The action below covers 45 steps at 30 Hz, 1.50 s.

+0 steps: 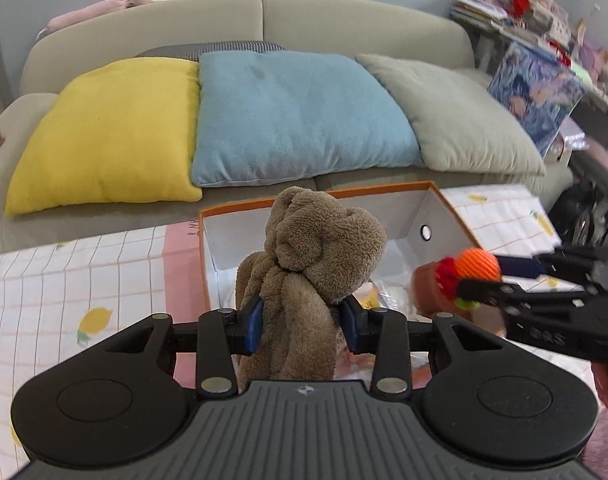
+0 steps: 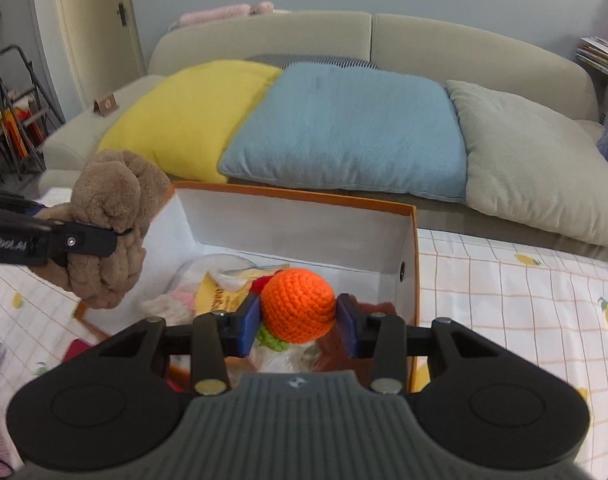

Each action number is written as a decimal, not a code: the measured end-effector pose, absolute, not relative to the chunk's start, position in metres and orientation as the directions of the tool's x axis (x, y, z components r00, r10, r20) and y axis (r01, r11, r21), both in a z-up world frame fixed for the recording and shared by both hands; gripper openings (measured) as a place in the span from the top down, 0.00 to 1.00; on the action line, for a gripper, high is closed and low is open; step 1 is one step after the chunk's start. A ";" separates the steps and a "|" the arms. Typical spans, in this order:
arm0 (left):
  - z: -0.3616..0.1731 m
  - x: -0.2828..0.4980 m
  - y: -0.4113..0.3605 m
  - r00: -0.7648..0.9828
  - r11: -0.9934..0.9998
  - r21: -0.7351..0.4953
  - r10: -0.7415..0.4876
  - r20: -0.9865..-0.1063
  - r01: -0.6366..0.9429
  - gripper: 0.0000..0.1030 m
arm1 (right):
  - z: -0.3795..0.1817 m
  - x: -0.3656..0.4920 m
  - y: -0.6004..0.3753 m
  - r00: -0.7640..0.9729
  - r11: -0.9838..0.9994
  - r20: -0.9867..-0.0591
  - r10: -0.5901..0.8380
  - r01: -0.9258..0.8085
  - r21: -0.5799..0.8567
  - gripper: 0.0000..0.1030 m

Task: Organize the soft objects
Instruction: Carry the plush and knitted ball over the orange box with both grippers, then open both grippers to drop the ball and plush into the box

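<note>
Both soft things are in the air over the box [image 2: 408, 216], so the step in hand is the carry-and-drop: each hand-held gripper brings its load to the open, orange-rimmed box on the checked, lemon-print cloth [image 2: 524, 292] that covers the counter in front of the sofa [image 1: 344, 20]. The left hand-held gripper [image 1: 301, 322] is clenched on the brown plush [image 1: 316, 248]; its blue pads press into the narrow waist of the bundle, the bulk of it standing up above them and a fold hanging below. In the right wrist view the plush hangs at the box's near left corner, partly outside the rim. The right hand-held gripper [image 2: 299, 320] grasps the orange ball [image 2: 298, 304], a crocheted piece with red and green bits behind and under it; the pads touch the ball on both sides, and it hangs well inside the rim, above the things already lying in the box: a clear plastic wrapper [image 2: 216, 272], a yellow packet and something pale and fluffy. As I judge it, the ball is ready to be let go where it is, or lowered a little first so that it does not bounce out. The plush needs moving further inward over the white interior before the left pads open, since a drop from here could catch the rim or land on the cloth. The three cushions on the sofa look already lined up.
</note>
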<state>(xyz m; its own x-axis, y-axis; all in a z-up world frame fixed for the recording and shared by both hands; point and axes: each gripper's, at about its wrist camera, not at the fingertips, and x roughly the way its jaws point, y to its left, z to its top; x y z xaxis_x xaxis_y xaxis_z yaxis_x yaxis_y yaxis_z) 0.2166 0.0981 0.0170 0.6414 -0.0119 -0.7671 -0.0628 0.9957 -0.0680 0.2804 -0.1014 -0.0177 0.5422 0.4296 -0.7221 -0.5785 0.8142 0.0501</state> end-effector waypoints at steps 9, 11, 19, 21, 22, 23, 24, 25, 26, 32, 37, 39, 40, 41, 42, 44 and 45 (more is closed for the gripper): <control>0.004 0.246 0.090 0.618 0.999 -0.038 -0.008 -0.786 -0.036 0.58 | -0.058 0.336 -0.058 0.501 0.794 -0.795 0.341 -0.606 -0.042 0.60; 0.003 0.252 0.088 0.615 0.999 -0.033 -0.006 -0.789 -0.032 0.58 | -0.065 0.341 -0.055 0.504 0.798 -0.806 0.312 -0.599 -0.066 0.60; -0.003 0.270 0.074 0.608 0.999 0.032 0.006 -0.794 0.031 0.58 | -0.066 0.342 -0.075 0.495 0.818 -0.794 0.353 -0.575 0.005 0.50; -0.005 0.275 0.069 0.607 0.997 0.062 0.018 -0.795 0.051 0.58 | -0.063 0.338 -0.084 0.501 0.821 -0.784 0.366 -0.570 0.020 0.50; -0.007 0.277 0.065 0.608 0.994 0.083 0.026 -0.793 0.066 0.57 | -0.062 0.336 -0.088 0.504 0.823 -0.782 0.367 -0.567 0.021 0.50; -0.009 0.280 0.062 0.609 0.991 0.107 0.034 -0.792 0.083 0.58 | -0.061 0.334 -0.091 0.507 0.826 -0.781 0.365 -0.563 0.021 0.50; -0.011 0.283 0.058 0.608 0.986 0.131 0.043 -0.793 0.102 0.57 | -0.061 0.332 -0.094 0.508 0.829 -0.780 0.364 -0.559 0.023 0.50; -0.014 0.285 0.054 0.606 0.980 0.155 0.050 -0.794 0.123 0.57 | -0.061 0.331 -0.096 0.508 0.832 -0.780 0.365 -0.554 0.028 0.50; -0.016 0.287 0.050 0.604 0.973 0.179 0.058 -0.795 0.143 0.57 | -0.061 0.329 -0.099 0.508 0.836 -0.780 0.365 -0.547 0.035 0.50; -0.028 0.294 0.036 0.607 0.945 0.259 0.087 -0.790 0.202 0.50 | -0.059 0.319 -0.111 0.503 0.845 -0.775 0.383 -0.530 0.074 0.50; -0.019 0.290 0.038 0.623 0.957 0.229 0.071 -0.779 0.178 0.39 | -0.058 0.315 -0.119 0.504 0.846 -0.775 0.382 -0.528 0.075 0.50; -0.015 0.287 0.037 0.628 0.956 0.230 0.066 -0.775 0.183 0.39 | -0.058 0.314 -0.120 0.503 0.847 -0.774 0.384 -0.526 0.078 0.50; -0.013 0.286 0.037 0.631 0.955 0.233 0.067 -0.773 0.183 0.39 | -0.057 0.314 -0.121 0.504 0.847 -0.773 0.385 -0.526 0.079 0.50; -0.011 0.283 0.037 0.632 0.955 0.236 0.070 -0.772 0.182 0.39 | -0.057 0.313 -0.121 0.504 0.846 -0.772 0.387 -0.527 0.081 0.50; -0.009 0.281 0.038 0.632 0.955 0.232 0.066 -0.772 0.183 0.39 | -0.057 0.312 -0.121 0.503 0.845 -0.771 0.390 -0.528 0.083 0.50; -0.005 0.274 0.039 0.632 0.959 0.216 0.053 -0.773 0.184 0.39 | -0.055 0.308 -0.122 0.504 0.844 -0.768 0.397 -0.529 0.089 0.50; -0.002 0.270 0.038 0.637 0.960 0.210 0.046 -0.769 0.183 0.39 | -0.053 0.306 -0.122 0.503 0.842 -0.766 0.400 -0.531 0.091 0.50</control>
<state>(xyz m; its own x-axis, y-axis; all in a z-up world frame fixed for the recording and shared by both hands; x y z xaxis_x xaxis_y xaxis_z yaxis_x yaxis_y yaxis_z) 0.2695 0.0384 -0.0022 0.6371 0.0464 -0.7694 0.1832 0.9605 0.2097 0.3065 -0.1218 -0.0535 0.5031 0.3999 -0.7661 -0.5311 0.8424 0.0910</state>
